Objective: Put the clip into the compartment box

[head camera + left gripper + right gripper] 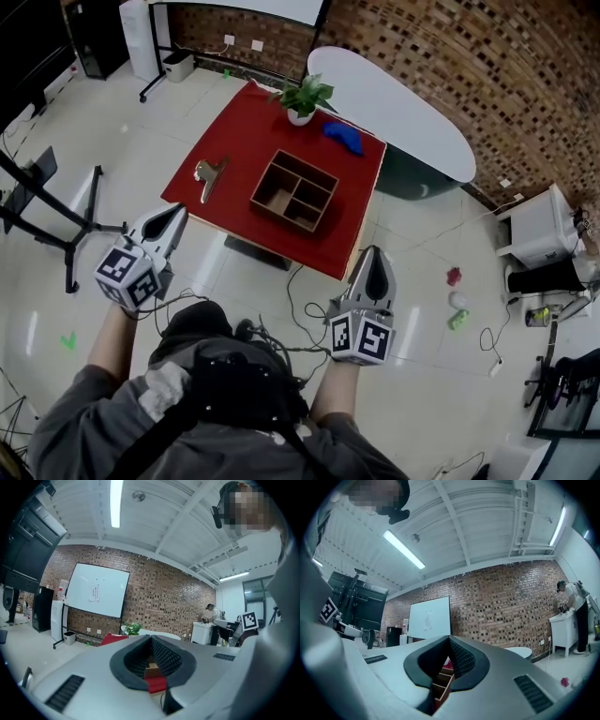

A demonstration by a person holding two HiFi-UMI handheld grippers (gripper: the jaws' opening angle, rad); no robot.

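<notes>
Head view, looking steeply down: a red-covered desk [272, 127] occupies the upper centre of the frame. The clip [208, 174], a metal piece, lies on the cloth near the desk's left edge, outside the compartment box [283, 214] and well apart from it. The open wooden box, split by inner dividers, sits near the desk's middle, to the right of the clip. A potted plant [302, 97] stands at the far edge and a blue object [344, 139] lies just right of it. A white oval table [403, 112] adjoins the desk at the upper right. The 2 grippers are held over the pale floor [234, 94], short of the desk's near edge: the left gripper [176, 214] at the lower left of the frame, the right gripper [374, 255] at the lower centre-right, each pointing toward the desk. Neither touches the clip or the box. In the left gripper view the jaws are clenched tip to tip with nothing between them; red cloth shows through the gap below the tips. In the right gripper view the jaws likewise meet at their tips, empty, and the box's dividers show through the gap beneath. A whiteboard [97, 590] on a brick wall [164, 602] forms the background.
</notes>
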